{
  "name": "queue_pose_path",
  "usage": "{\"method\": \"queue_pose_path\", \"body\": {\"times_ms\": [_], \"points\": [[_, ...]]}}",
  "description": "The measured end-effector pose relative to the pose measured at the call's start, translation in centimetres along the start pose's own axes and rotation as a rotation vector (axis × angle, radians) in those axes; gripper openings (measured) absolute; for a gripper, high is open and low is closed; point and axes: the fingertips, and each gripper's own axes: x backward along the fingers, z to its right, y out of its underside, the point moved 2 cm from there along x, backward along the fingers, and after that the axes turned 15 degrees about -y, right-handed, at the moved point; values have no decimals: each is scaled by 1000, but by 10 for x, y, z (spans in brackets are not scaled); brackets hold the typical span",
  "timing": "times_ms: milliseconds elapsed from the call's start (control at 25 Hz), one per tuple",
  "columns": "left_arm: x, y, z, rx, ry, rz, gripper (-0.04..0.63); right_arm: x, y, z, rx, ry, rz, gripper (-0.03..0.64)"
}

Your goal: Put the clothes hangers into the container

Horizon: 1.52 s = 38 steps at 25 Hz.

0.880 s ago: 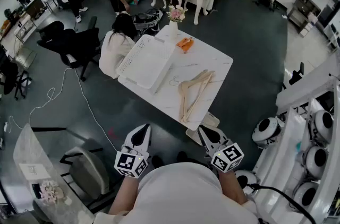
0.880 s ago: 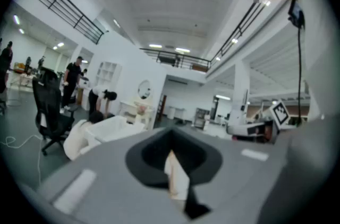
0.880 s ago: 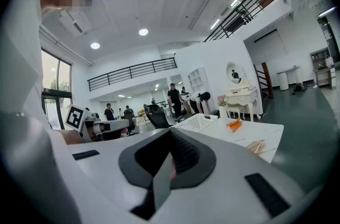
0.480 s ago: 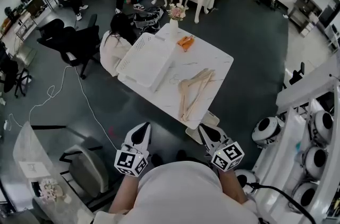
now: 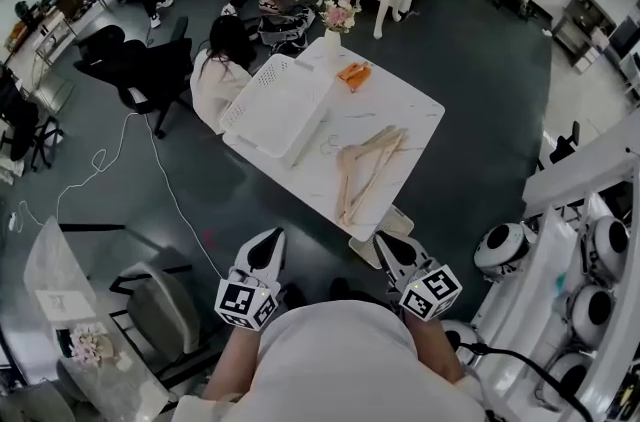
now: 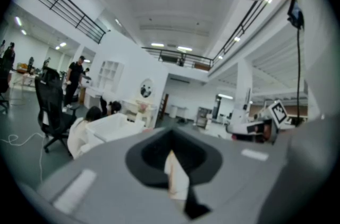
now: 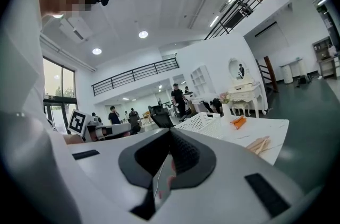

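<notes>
Several wooden clothes hangers lie in a loose pile on the near right part of the white table. The white perforated container stands empty on the table's left part. Both grippers are held close to my body, well short of the table. The left gripper and the right gripper are shut with nothing in them. The right gripper view shows the hangers and the container beyond its closed jaws. In the left gripper view only the container shows past the gripper.
An orange object and a vase of flowers stand at the table's far end. A person sits against the table's far left side by a black office chair. White machines line the right; a grey chair stands at lower left.
The head view has shifted slightly, so the table sits a little higher and to the right. People at the back have moved. Both grippers stay where they were, still shut.
</notes>
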Motion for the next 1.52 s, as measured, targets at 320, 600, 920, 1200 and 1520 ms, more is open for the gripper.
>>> {"method": "queue_pose_path", "body": {"times_ms": [320, 600, 920, 1200, 1520], "points": [[-1, 7, 15, 43, -18, 37, 1, 8, 9, 17, -51, -125, -48, 2], [-16, 20, 11, 65, -82, 14, 2, 1, 14, 42, -58, -148, -104, 2], [-62, 7, -25, 19, -51, 9, 0, -36, 4, 69, -58, -92, -58, 2], [-107, -9, -76, 9, 19, -11, 0, -88, -12, 87, -78, 4, 5, 2], [-149, -23, -131, -8, 85, -35, 0, -144, -29, 103, -47, 87, -24, 2]]}}
